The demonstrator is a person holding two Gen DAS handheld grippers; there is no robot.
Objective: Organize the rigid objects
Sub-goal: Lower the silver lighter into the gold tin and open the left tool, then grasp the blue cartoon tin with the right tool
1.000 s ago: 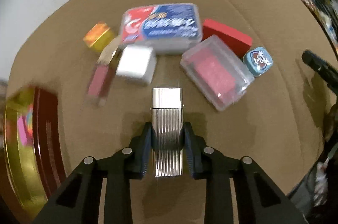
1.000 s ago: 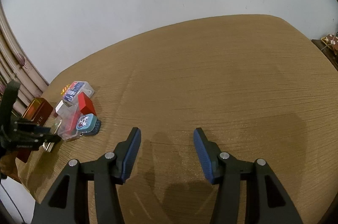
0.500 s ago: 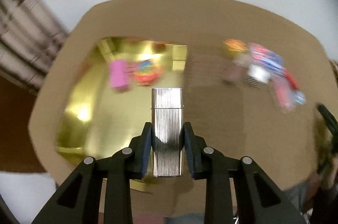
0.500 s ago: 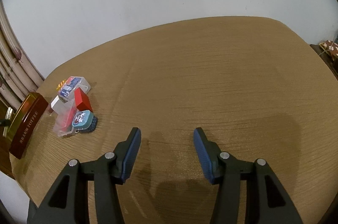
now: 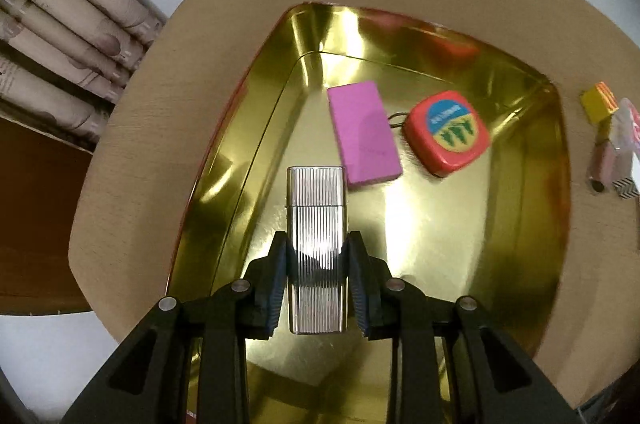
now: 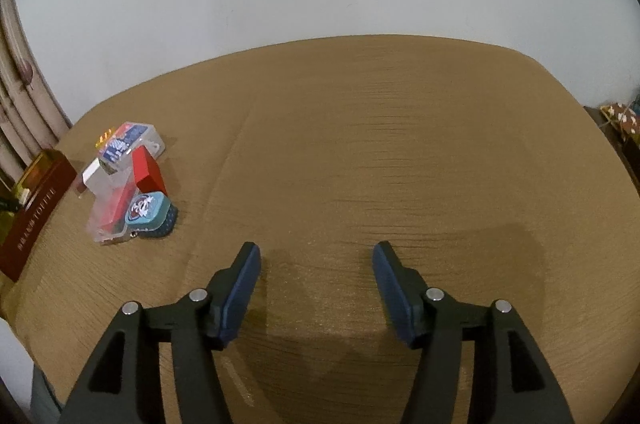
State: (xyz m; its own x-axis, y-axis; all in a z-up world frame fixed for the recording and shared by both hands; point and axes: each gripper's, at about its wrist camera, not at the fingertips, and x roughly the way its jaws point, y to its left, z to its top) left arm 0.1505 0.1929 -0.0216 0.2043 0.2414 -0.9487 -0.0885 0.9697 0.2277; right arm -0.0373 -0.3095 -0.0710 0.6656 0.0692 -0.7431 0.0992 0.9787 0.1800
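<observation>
**Lighter over the tin, pile still waiting**

The left gripper [image 5: 318, 280] pinches a ribbed silver lighter [image 5: 316, 224] above the gold tin [image 5: 248, 128]. Inside the tin lie a pink case [image 5: 362, 132] and, just beside it, a red tape measure [image 5: 446, 132]. The right gripper [image 6: 316, 288] hangs spread and empty, its jaws having just widened. Well apart from the tin, a pile of small boxes [image 6: 128, 180] remains unsorted on the brown table [image 6: 380, 144]. Beyond the tin are curtains [image 5: 64, 36] and a white wall.
</observation>
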